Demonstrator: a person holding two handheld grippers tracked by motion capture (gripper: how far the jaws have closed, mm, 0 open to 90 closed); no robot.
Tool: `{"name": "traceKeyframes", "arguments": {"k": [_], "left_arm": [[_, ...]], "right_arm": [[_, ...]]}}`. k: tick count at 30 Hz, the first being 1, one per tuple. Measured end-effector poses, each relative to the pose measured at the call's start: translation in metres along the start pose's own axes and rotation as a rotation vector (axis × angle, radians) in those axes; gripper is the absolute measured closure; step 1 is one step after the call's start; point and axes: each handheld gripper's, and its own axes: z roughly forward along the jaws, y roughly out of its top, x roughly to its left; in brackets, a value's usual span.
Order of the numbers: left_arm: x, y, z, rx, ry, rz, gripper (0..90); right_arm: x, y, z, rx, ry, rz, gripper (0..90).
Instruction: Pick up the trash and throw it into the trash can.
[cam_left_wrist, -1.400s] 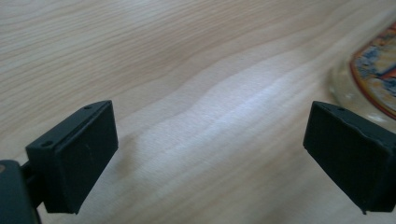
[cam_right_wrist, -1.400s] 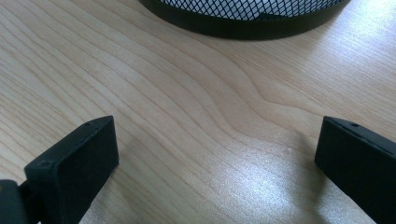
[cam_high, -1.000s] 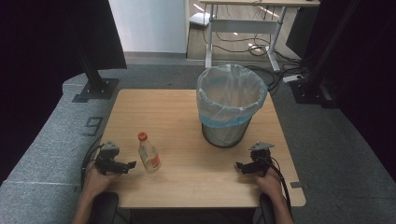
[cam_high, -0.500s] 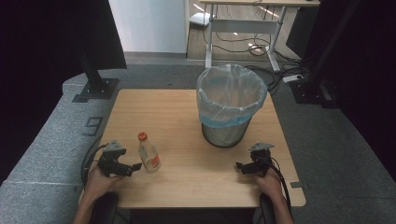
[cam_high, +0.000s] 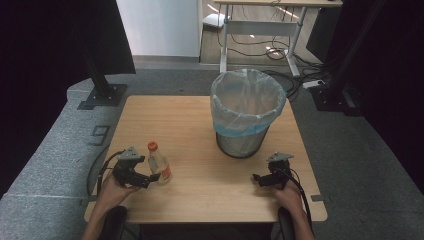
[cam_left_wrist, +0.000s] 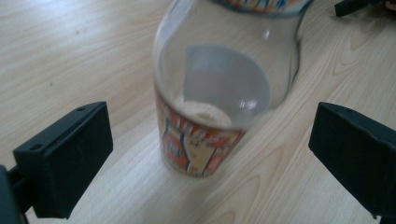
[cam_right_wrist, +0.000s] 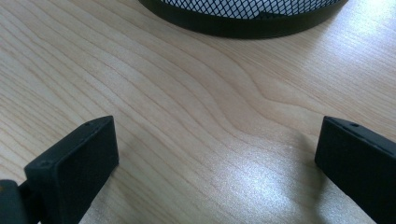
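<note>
High view shows the bottle (cam_high: 159, 164) standing upright near the surface's (cam_high: 200, 125) front-left corner, directly ahead of the left hand-held gripper (cam_high: 150, 177), jaws apart either side of it without contact; the right hand-held gripper (cam_high: 256, 178), also parted, sits well apart.

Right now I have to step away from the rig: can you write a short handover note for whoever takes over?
Left gripper: jaws open, one on each side of the bottle, not yet closed on it.
Right gripper: jaws open, holding nothing, low over the table in front of the bin.
Bottle: clear, orange cap, standing upright on the table's left side.
Bin: black mesh with a plastic liner, at the far right of the table.
Done: left gripper lined up on the bottle.
Left: close on the bottle and lift it; it is probably meant for the bin.
</note>
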Motion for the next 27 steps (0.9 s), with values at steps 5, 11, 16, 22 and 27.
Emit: {"name": "traceKeyframes", "arguments": {"k": [5,11,16,22,27], "left_arm": [[-0.004,0.008,0.006,0.001,-0.002,0.026,0.0],[-0.007,0.015,0.014,0.01,0.008,0.048,5.3],[-0.004,0.016,0.017,-0.005,0.009,0.049,15.8],[-0.005,0.016,0.015,-0.002,0.027,0.073,27.0],[-0.008,0.018,0.014,0.013,0.048,0.092,28.0]], "right_arm": [[0.0,0.0,0.0,0.0,0.0,0.0,0.0],[0.0,0.0,0.0,0.0,0.0,0.0,0.0],[0.0,0.0,0.0,0.0,0.0,0.0,0.0],[0.0,0.0,0.0,0.0,0.0,0.0,0.0],[0.0,0.0,0.0,0.0,0.0,0.0,0.0]]}}
